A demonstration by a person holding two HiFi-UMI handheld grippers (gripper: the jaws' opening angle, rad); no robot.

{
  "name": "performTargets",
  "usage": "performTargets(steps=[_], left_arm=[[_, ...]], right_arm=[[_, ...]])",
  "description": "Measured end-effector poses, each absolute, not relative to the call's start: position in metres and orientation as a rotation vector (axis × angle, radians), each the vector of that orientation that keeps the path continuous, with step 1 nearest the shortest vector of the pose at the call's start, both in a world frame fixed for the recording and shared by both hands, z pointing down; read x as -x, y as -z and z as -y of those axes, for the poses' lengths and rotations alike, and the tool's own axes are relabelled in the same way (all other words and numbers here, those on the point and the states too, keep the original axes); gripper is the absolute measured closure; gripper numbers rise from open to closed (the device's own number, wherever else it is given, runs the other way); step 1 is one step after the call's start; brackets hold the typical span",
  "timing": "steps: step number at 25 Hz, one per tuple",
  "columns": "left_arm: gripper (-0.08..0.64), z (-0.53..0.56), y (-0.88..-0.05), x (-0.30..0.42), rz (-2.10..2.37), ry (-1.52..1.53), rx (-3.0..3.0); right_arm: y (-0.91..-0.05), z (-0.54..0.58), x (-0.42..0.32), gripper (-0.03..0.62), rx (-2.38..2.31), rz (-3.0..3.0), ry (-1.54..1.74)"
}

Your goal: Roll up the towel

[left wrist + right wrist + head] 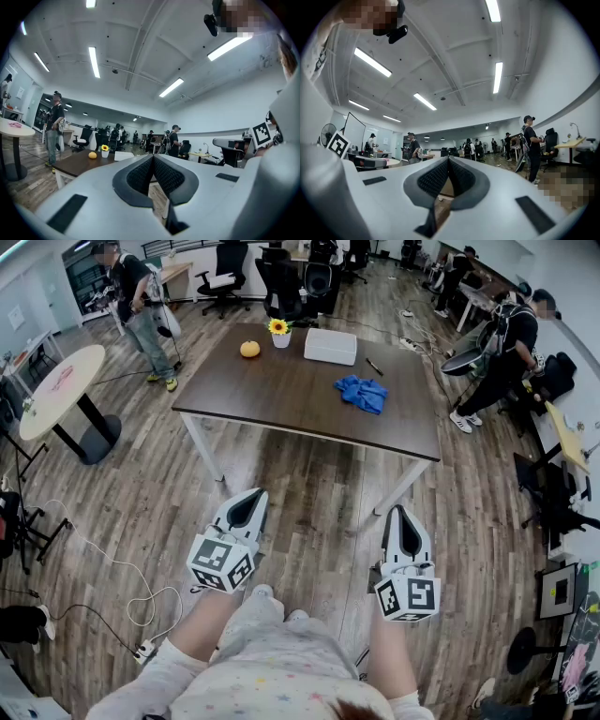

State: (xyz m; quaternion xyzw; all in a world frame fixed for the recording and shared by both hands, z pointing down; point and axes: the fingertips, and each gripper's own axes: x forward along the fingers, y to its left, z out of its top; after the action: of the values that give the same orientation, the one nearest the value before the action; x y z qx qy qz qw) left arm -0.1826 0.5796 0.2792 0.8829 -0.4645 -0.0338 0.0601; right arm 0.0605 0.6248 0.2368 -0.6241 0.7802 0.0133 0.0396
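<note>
Left tongs (249, 502): jaws pressed together, nothing between them, held level over the wooden floor (319, 484). Right tongs (400, 518): jaws also together, empty, level. Both stand well apart from the dark brown surface (281, 390) ahead.

Blue towel (362, 393): lies unrolled in a crumpled heap toward the right side of the surface, its longer run slanting from far left to near right.

Beyond it: a dark pen (374, 367); a white box (330, 346), contents not visible; a small white pot (281, 339) holding a sunflower (278, 326); an orange fruit (249, 349) beside the pot.
</note>
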Motion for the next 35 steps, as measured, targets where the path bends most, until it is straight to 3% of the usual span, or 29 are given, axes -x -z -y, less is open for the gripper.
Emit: performTargets(steps=[9, 16, 17, 18, 20, 23, 26, 35], left_arm=[[0.548, -0.580, -0.269, 0.175, 1.412, 0.113, -2.699], [0.543, -0.573, -0.275, 0.167, 1.447, -0.043, -2.736], [0.542, -0.570, -0.276, 0.166, 1.445, -0.051, -2.735], [0.521, -0.567, -0.277, 0.165, 1.443, -0.058, -2.734], [0.394, -0.559, -0.278, 0.163, 1.443, -0.073, -2.730], [0.323, -0.540, -0.277, 0.163, 1.464, -0.071, -2.726], [0.310, -0.512, -0.274, 0.161, 1.461, -0.061, -2.736], [0.307, -0.390, -0.273, 0.156, 1.403, -0.064, -2.786]], right_arm=[[-0.231, -0.627, -0.063, 0.592, 1.885, -2.385, -0.062], [-0.235, -0.618, -0.071, 0.590, 1.894, -2.376, -0.027], [-0.236, -0.615, -0.070, 0.556, 1.890, -2.384, -0.023], [-0.237, -0.611, -0.069, 0.476, 1.888, -2.392, -0.016], [-0.239, -0.603, -0.068, 0.379, 1.890, -2.400, 0.001], [-0.242, -0.586, -0.068, 0.303, 1.903, -2.399, 0.025], [-0.243, -0.562, -0.071, 0.270, 1.919, -2.391, 0.040], [-0.242, -0.447, -0.063, 0.262, 1.975, -2.410, 0.021]])
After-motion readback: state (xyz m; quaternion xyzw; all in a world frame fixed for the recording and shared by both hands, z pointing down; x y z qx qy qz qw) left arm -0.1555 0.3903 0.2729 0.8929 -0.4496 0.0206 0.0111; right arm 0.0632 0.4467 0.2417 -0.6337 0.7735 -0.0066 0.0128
